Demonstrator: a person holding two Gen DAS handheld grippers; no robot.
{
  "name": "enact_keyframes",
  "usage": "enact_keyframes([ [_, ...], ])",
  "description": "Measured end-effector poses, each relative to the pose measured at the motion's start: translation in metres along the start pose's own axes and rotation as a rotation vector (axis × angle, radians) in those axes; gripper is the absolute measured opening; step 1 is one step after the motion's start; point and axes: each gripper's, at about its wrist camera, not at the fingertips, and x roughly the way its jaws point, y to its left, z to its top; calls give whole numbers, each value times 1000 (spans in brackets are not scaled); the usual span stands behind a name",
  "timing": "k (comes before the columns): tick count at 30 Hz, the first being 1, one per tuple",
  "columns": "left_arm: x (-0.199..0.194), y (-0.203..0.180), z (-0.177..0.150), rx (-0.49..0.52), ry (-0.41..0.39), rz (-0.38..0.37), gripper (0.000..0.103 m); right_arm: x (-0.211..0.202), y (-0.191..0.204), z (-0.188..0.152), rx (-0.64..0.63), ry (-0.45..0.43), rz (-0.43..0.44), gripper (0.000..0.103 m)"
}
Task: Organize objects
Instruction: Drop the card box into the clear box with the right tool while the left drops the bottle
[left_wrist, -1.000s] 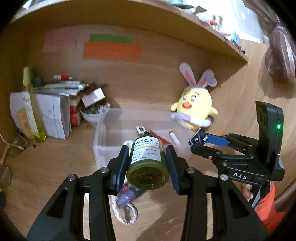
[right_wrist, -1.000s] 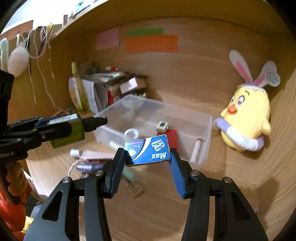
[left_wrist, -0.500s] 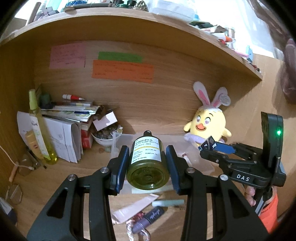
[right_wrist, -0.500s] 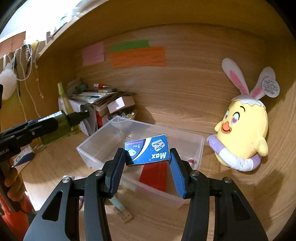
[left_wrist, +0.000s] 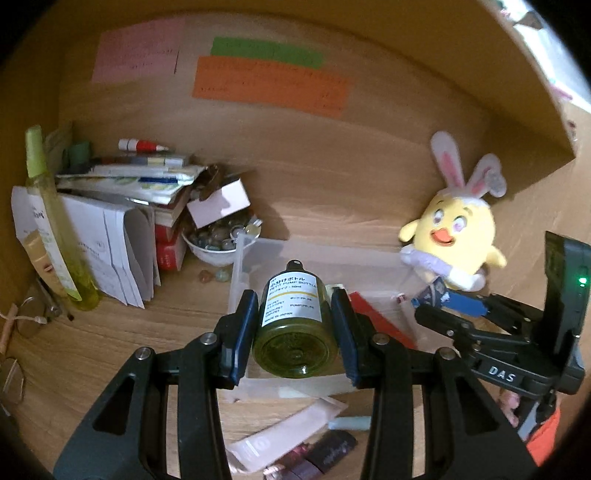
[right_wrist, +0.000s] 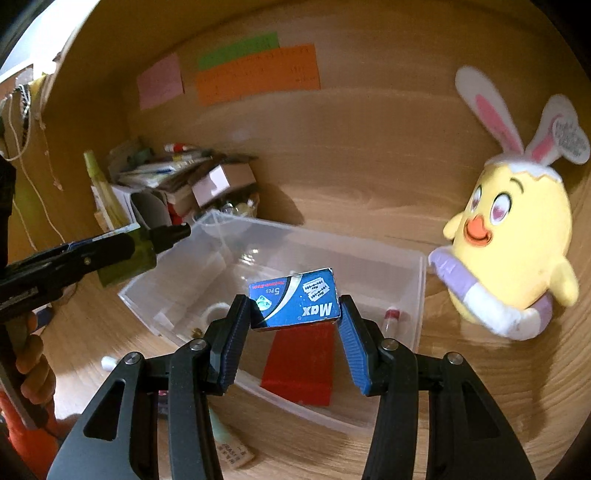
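From the left wrist view, the left gripper (left_wrist: 295, 328) is holding a small green pump bottle (left_wrist: 293, 325), its jaws pinching the bottle's sides so that the bottle lies along the jaws with its round base facing the camera and its black cap pointing away. The bottle is hanging above the near end of a clear plastic bin (left_wrist: 243, 273) that is sitting on the wooden worktop (left_wrist: 110, 347). The right gripper (left_wrist: 443, 306) is showing at the right edge, carrying a blue packet (left_wrist: 436, 293) over the bin's right side, in front of a yellow plush chick (left_wrist: 458, 236). A tall yellow bottle (left_wrist: 55, 229) and a pile of papers (left_wrist: 122, 192) are standing at the left.

From the right wrist view, the right gripper (right_wrist: 295, 314) is pinching the blue razor-blade packet (right_wrist: 295, 304) by its two short ends, holding it flat above the bin (right_wrist: 417, 295). A red card (right_wrist: 301, 362) is lying inside the bin beneath it. The left gripper (right_wrist: 122, 251) is reaching in from the left, the bottle's (right_wrist: 144, 251) cap pointing over the bin's far left corner. The plush chick (right_wrist: 513, 258) is sitting just beside the bin's right end.
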Motion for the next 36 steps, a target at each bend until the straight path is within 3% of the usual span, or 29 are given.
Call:
enact_keyframes([
  [13,41,-7,-13,66,60,87,41,36,-4,-11,-10,103,-38,45],
  [29,48,-15,-19,103,95,64,41,40,-6,-13,-2,128,-57,45],
  [31,47,-15,-20,103,100,58,41,40,-7,-12,1,130,-56,49],
  [33,43,-16,-21,102,101,49,45,37,-8,-12,6,121,-54,58],
  [36,36,-17,-21,108,86,47,52,31,-9,-11,10,99,-60,62],
])
